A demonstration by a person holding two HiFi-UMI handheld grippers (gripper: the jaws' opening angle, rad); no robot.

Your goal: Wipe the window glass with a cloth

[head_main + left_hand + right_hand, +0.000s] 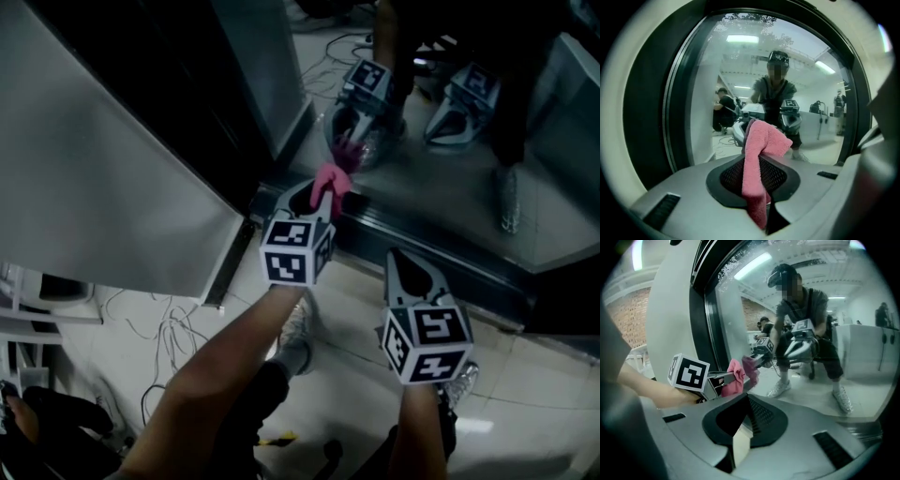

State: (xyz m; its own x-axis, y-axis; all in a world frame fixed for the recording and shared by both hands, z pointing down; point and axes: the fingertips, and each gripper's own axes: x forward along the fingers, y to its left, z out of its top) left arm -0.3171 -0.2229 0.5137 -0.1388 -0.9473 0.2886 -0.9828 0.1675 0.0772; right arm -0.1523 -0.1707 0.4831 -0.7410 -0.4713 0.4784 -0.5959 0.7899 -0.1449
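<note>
My left claw [317, 199] grips the pink terry cloth [330, 180], pressing it to the window glass [441, 178]. My right claw [403, 258] is closed and empty, near that glass.

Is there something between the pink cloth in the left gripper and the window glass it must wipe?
Nothing visible stands between them. The cloth, clamped in the left gripper, sits right at the glass, next to its own reflection. The right gripper is off to the side, empty.

Pink cloth [761, 154], apparently terry; window glass [740, 70] glossy, mirror-like
</note>
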